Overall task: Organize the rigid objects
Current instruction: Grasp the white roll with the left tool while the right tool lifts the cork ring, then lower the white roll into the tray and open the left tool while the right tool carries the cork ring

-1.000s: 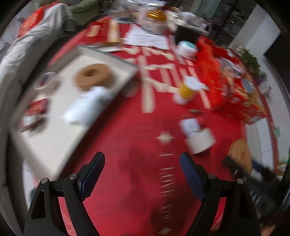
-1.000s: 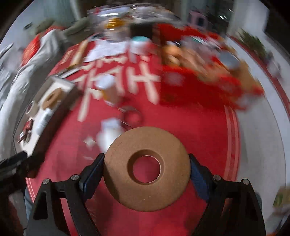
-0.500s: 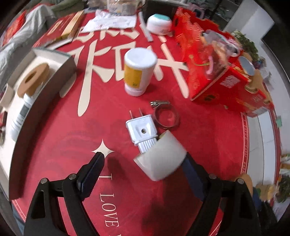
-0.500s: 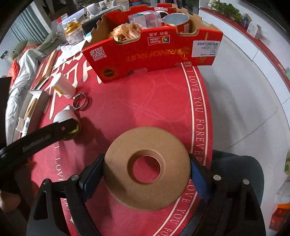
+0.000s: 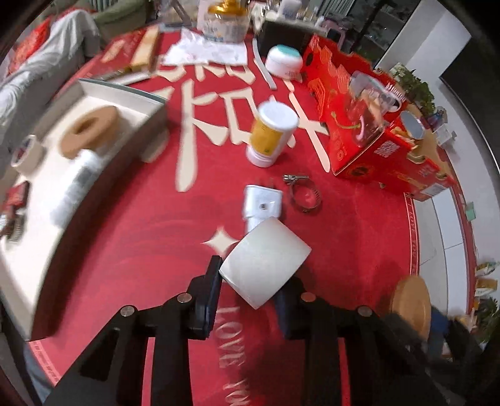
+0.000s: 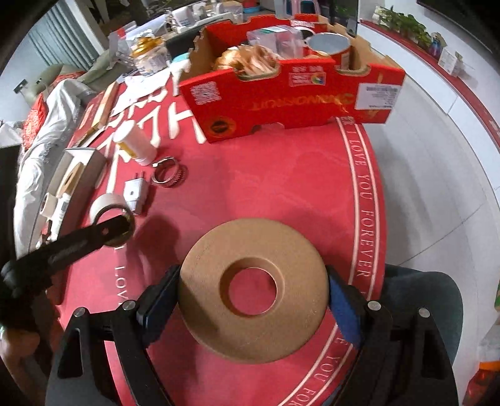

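Note:
My left gripper (image 5: 248, 289) is shut on a white tape roll (image 5: 265, 265), held just above the red tablecloth; the roll also shows in the right wrist view (image 6: 107, 204). My right gripper (image 6: 253, 295) is shut on a brown paper tape roll (image 6: 253, 289), flat between its pads, near the table's front right edge. A white tray (image 5: 37, 193) at the left holds another brown roll (image 5: 89, 131), a white tube and small items. A white plug adapter (image 5: 262, 206), a metal hose clamp (image 5: 304, 193) and a yellow-labelled bottle (image 5: 270, 134) stand on the cloth.
A red cardboard box (image 6: 290, 84) full of items stands at the back right. A white-and-teal jar (image 5: 284, 62), a plastic jar with a gold lid (image 5: 223, 22) and papers sit at the back. The table's round edge (image 6: 379, 218) drops to a white floor.
My left gripper has closed on the white tape roll and swung left toward the tray. My right gripper still holds the brown roll, hardly moved.

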`<action>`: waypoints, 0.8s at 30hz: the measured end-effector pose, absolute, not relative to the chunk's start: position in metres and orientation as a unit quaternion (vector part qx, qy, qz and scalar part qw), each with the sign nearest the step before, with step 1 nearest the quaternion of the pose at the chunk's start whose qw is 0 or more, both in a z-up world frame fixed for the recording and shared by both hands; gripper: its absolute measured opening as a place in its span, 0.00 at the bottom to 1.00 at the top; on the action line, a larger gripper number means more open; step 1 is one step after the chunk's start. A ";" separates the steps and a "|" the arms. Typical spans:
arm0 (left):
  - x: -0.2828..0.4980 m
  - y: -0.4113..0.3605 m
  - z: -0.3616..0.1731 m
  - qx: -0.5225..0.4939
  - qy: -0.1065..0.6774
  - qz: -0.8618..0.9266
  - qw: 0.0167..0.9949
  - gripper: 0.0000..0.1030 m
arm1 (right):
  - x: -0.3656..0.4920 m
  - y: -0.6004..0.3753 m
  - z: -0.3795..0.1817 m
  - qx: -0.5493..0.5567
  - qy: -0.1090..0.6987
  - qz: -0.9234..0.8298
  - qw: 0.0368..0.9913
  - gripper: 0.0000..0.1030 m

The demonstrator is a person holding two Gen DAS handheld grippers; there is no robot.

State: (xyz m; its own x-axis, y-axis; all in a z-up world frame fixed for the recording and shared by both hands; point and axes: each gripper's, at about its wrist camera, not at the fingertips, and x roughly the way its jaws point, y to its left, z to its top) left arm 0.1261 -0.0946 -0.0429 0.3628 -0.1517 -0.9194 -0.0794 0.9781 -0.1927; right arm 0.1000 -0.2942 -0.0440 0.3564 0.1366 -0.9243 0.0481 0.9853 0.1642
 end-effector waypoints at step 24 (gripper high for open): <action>0.049 0.053 0.040 -0.135 0.468 0.120 0.865 0.33 | 0.118 -0.116 0.041 -0.017 0.490 0.192 0.850 0.85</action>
State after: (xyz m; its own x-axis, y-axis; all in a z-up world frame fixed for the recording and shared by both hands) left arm 0.0485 0.0528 0.0403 0.5327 0.0806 -0.8425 -0.3340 0.9347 -0.1218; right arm 0.1175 -0.1163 0.0406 0.4468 0.3100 -0.8392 -0.3427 0.9258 0.1595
